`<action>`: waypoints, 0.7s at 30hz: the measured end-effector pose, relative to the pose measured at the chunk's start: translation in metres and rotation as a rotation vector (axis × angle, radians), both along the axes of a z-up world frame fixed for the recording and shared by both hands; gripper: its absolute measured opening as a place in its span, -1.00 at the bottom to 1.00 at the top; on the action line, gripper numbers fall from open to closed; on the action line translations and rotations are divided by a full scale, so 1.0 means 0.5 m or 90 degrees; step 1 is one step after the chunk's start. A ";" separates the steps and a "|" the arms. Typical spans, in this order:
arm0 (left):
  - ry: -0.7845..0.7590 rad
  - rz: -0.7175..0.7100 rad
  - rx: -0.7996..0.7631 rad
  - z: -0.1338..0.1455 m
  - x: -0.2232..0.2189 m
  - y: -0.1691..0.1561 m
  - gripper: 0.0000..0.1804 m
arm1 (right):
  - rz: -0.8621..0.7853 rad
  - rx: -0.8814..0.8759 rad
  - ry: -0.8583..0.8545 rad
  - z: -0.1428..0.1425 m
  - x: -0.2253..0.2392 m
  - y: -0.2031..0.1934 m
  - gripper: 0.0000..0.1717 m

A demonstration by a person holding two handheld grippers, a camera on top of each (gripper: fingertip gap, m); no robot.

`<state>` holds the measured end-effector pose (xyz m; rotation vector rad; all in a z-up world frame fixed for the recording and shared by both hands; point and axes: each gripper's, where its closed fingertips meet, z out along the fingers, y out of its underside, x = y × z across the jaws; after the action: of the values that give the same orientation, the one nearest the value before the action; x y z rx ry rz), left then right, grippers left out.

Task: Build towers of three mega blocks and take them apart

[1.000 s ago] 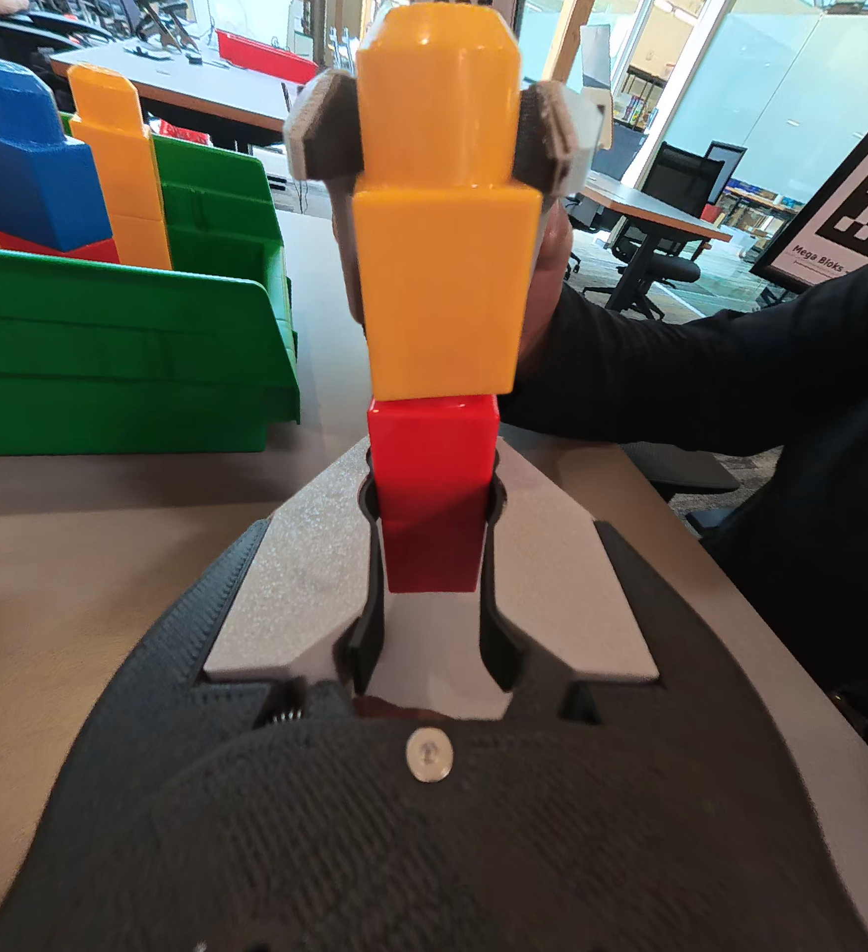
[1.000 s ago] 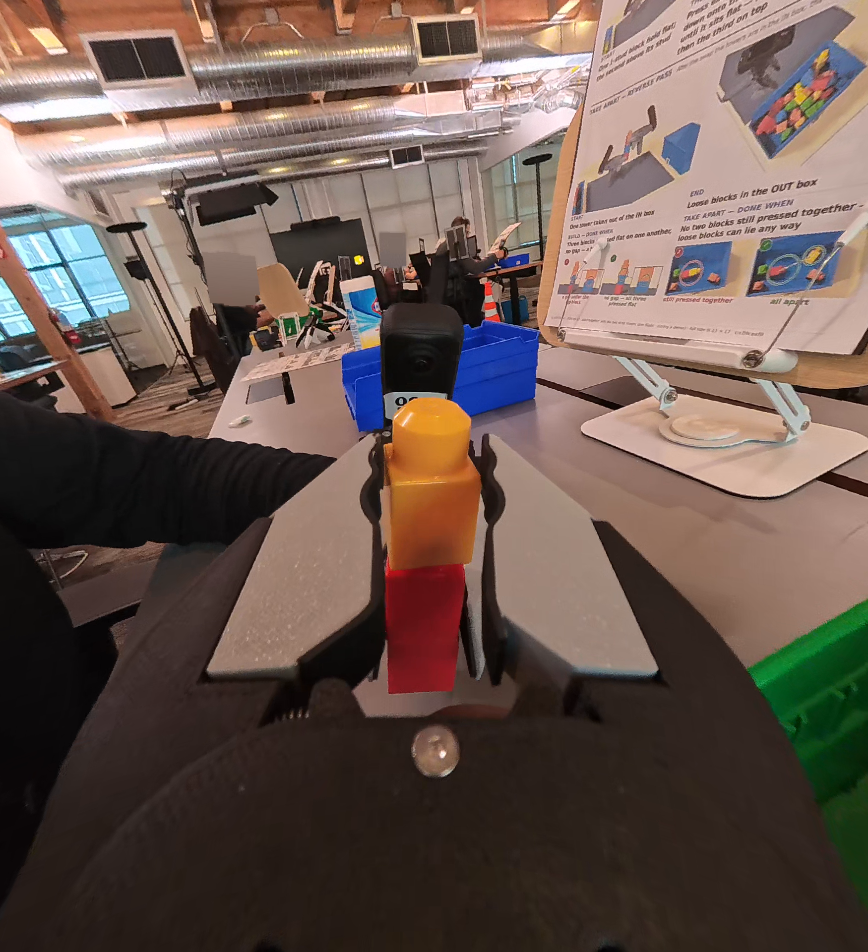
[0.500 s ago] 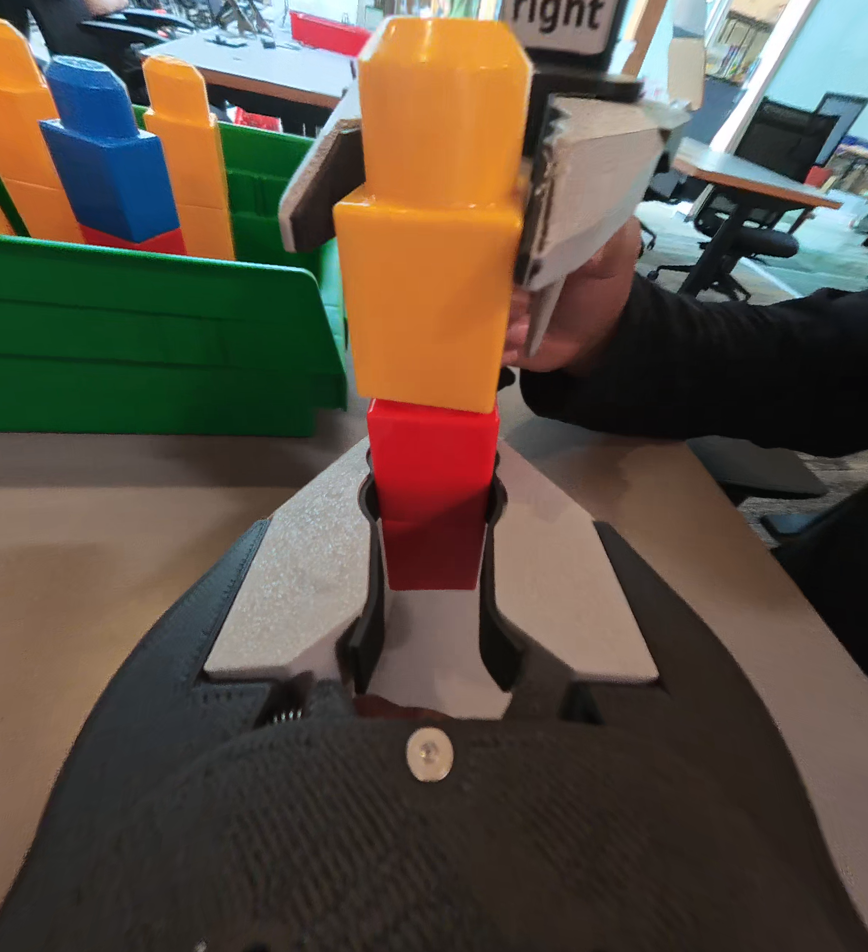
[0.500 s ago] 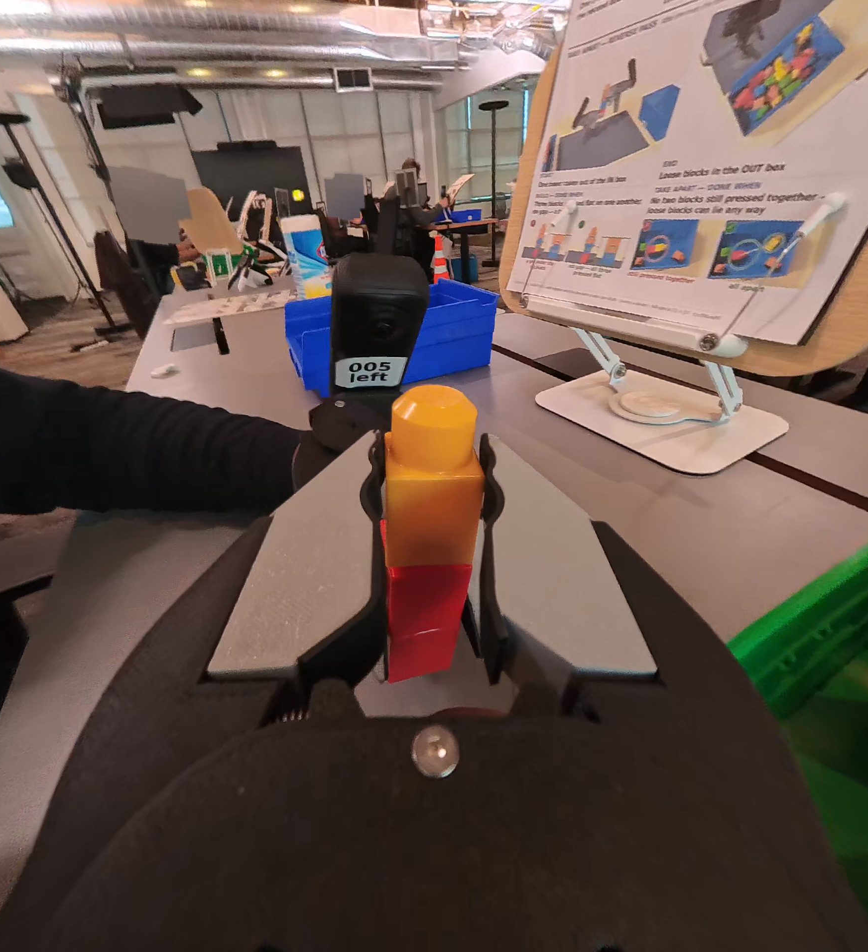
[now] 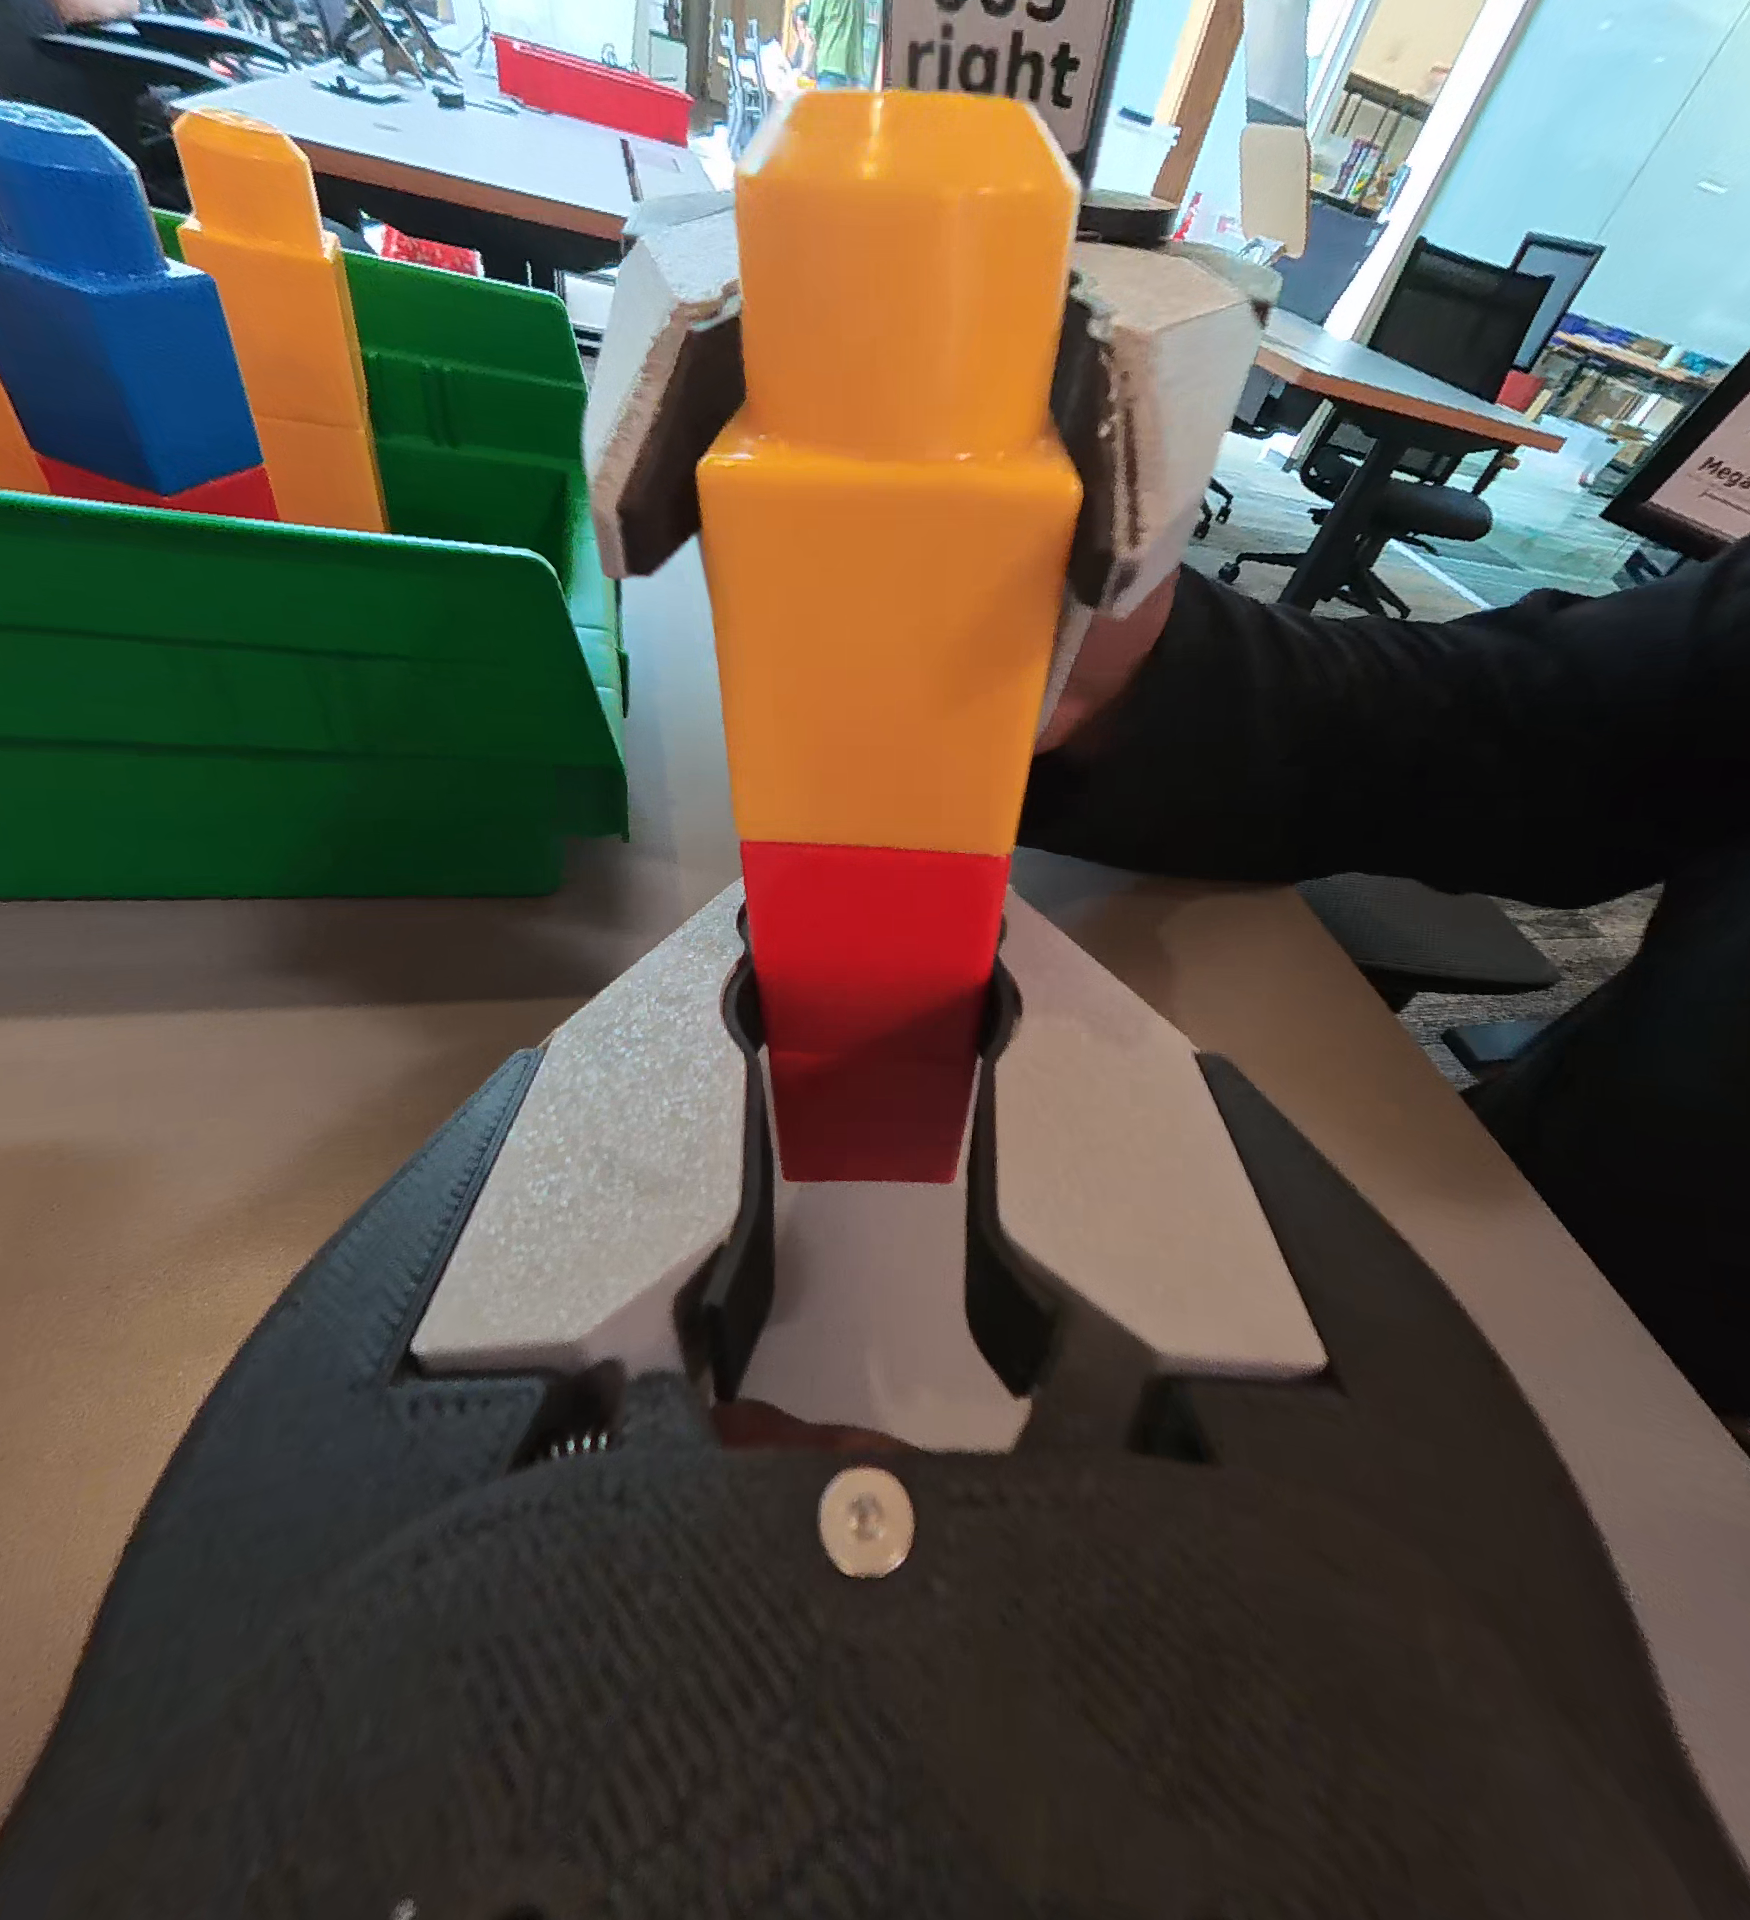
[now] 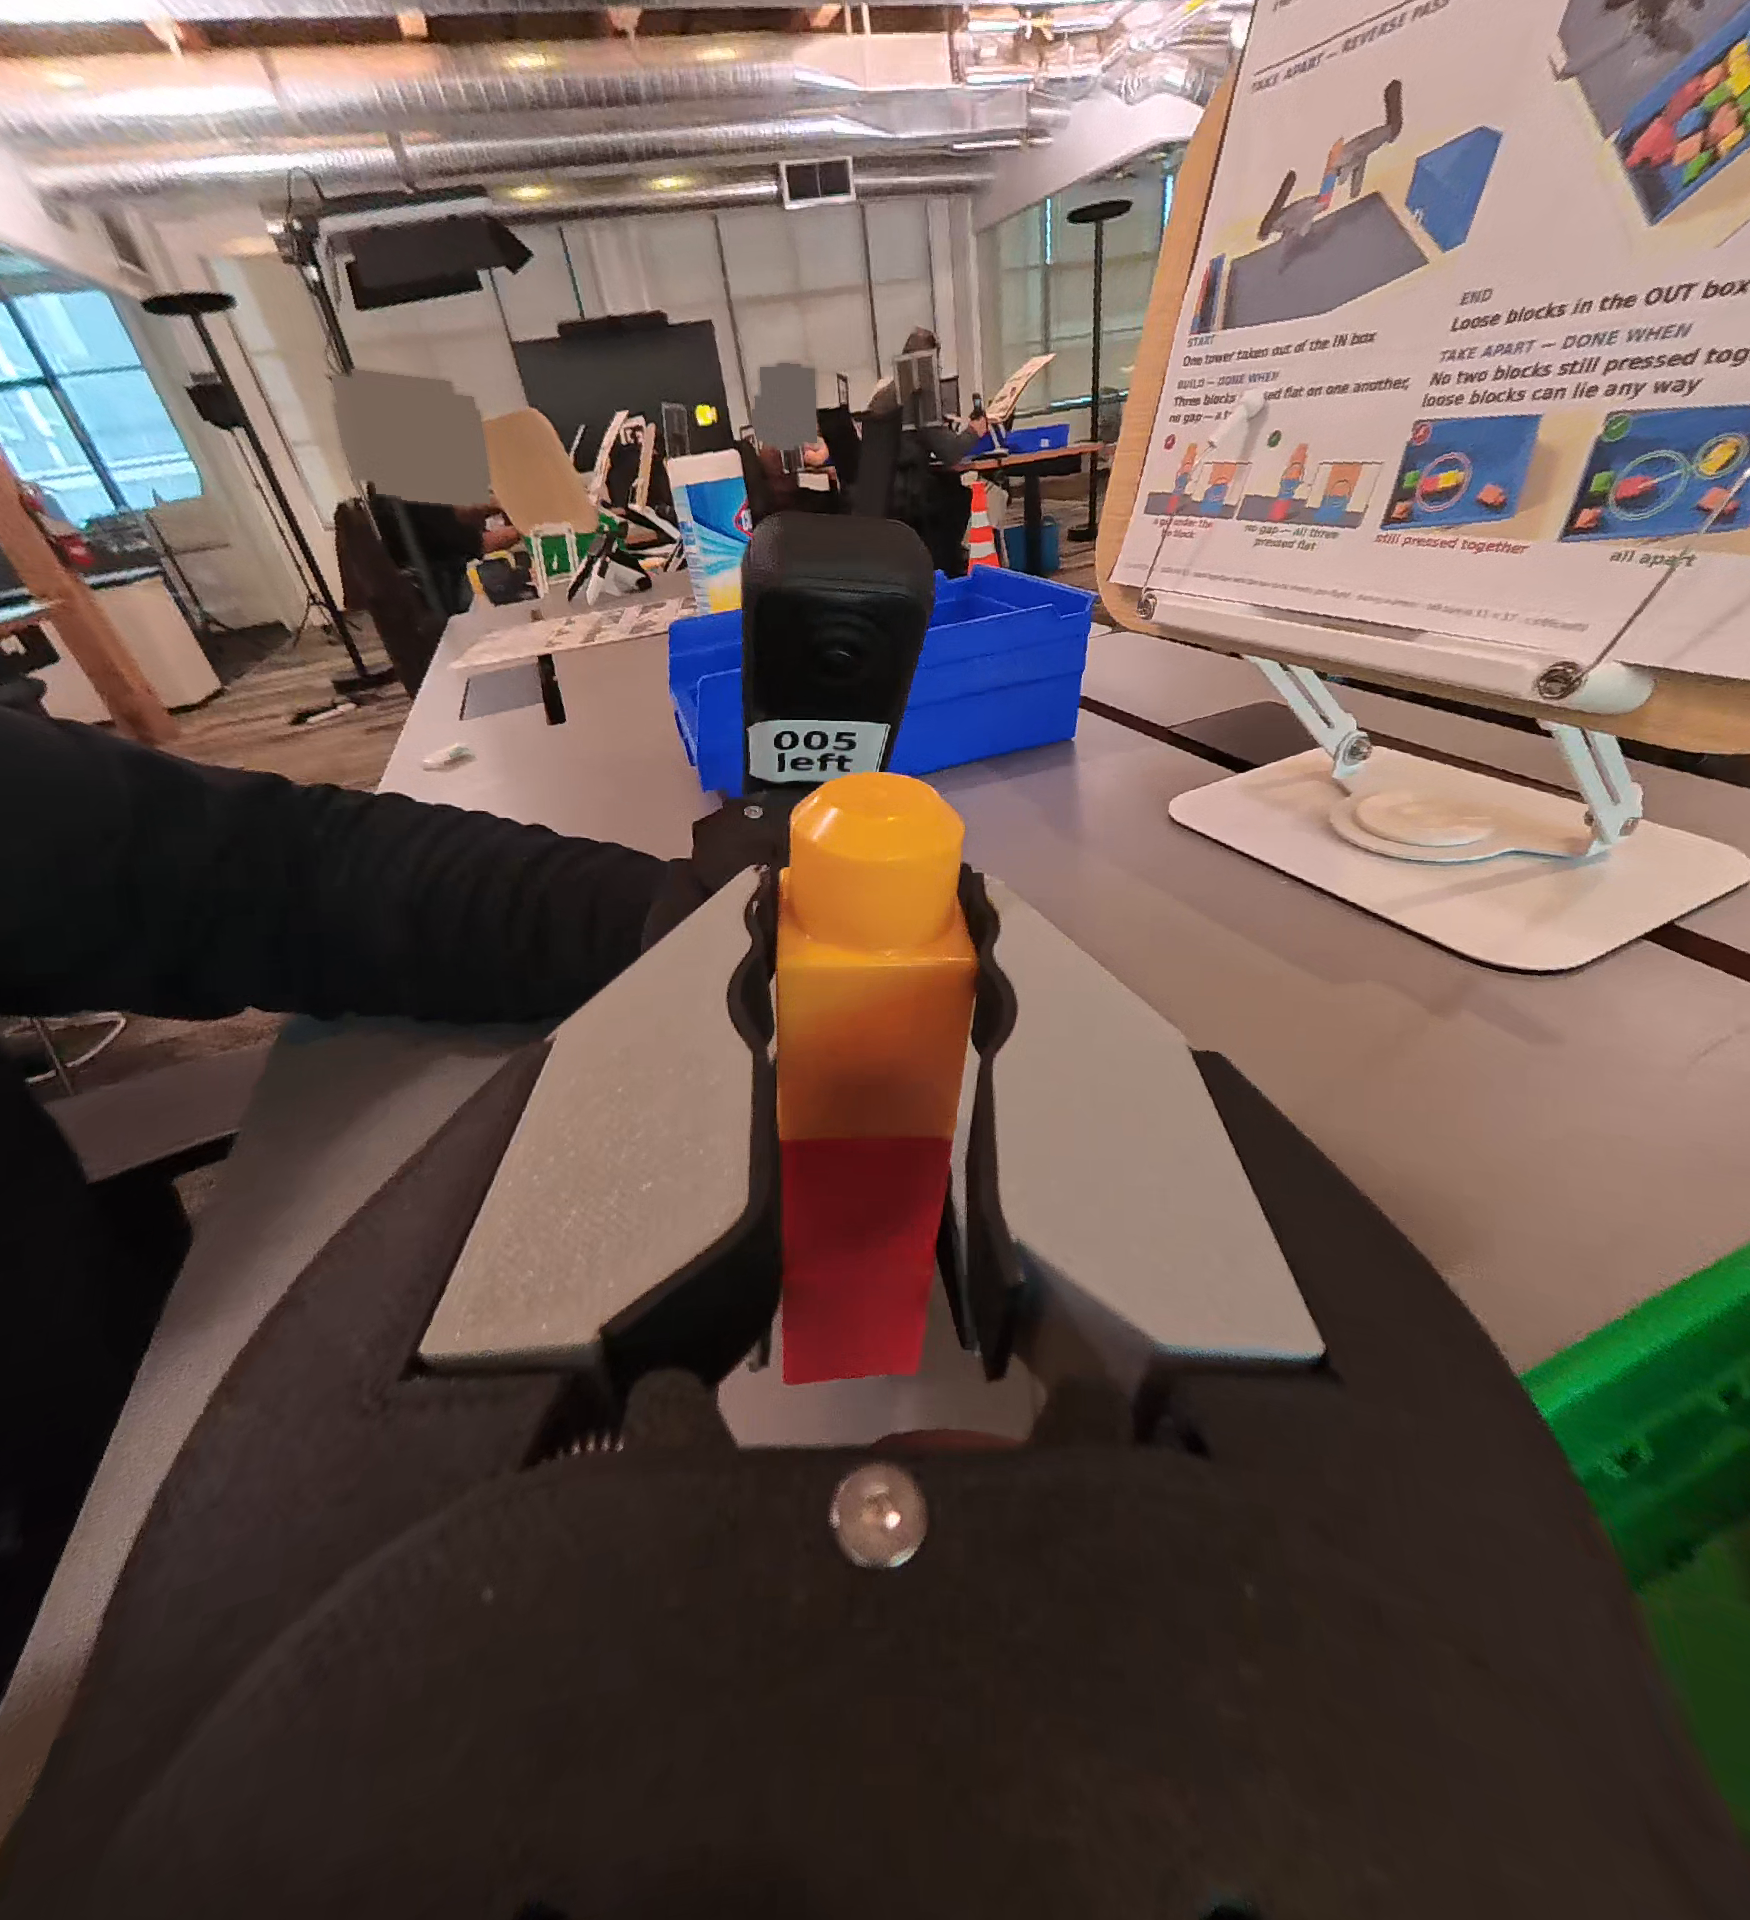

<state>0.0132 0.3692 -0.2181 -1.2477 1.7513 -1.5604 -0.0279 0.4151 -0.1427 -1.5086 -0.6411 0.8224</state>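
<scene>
A two-block stack is held in the air between both grippers: an orange block (image 5: 892,582) pressed onto a red block (image 5: 871,935). My left gripper (image 5: 871,966) is shut on the red block, with both pads against its sides. In the left wrist view the right gripper (image 5: 886,416) clamps the orange block from the far side. In the right wrist view my right gripper (image 6: 871,935) is shut on the orange block (image 6: 876,997), and the red block (image 6: 860,1257) sticks out towards the camera. The left gripper's camera body (image 6: 835,634) shows behind the stack; its fingers are hidden there.
A green bin (image 5: 227,675) at the left holds finished towers, among them a blue block (image 5: 92,343) and an orange one (image 5: 268,312). The bin also shows at the right in the right wrist view (image 6: 1702,1455). A blue bin (image 6: 996,665) and an instruction board on a stand (image 6: 1473,343) stand on the grey table (image 6: 1266,1039). Left tips to right tips: about 9 cm.
Half a second ago the right gripper was twisted sideways on the orange block; now it sits square again. Both grasps held and the two blocks stay joined.
</scene>
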 end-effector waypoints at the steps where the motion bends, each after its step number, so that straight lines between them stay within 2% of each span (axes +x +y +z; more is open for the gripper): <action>1: 0.003 0.005 0.002 -0.001 0.001 0.002 -0.60 | -0.004 -0.002 0.001 -0.001 0.002 0.002 -0.60; 6: 0.011 0.007 0.010 -0.006 0.003 0.001 -0.60 | 0.008 -0.009 0.001 -0.004 0.002 0.000 -0.61; 11: 0.000 -0.033 -0.012 0.002 -0.009 -0.012 -0.59 | 0.045 -0.017 0.010 -0.003 -0.005 -0.013 -0.60; 14: 0.005 -0.042 -0.029 0.003 -0.013 -0.011 -0.59 | 0.057 -0.042 -0.017 -0.020 -0.008 -0.014 -0.59; 16: 0.010 -0.042 -0.029 0.001 -0.014 -0.011 -0.58 | 0.057 -0.012 -0.054 -0.018 -0.010 -0.022 -0.61; 18: -0.003 -0.054 -0.032 0.007 -0.020 -0.016 -0.54 | 0.068 0.028 -0.048 0.007 -0.010 -0.041 -0.60; 20: -0.020 -0.038 -0.045 0.017 -0.021 -0.006 -0.33 | 0.070 0.068 0.017 0.063 0.016 -0.060 -0.61; 21: -0.025 -0.026 -0.057 0.021 -0.019 0.002 -0.31 | 0.037 0.100 0.045 0.092 0.046 -0.063 -0.60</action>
<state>0.0036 0.3703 -0.2077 -1.2222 1.7094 -1.6924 -0.0048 0.3837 -0.0967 -1.3183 -0.6842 0.8466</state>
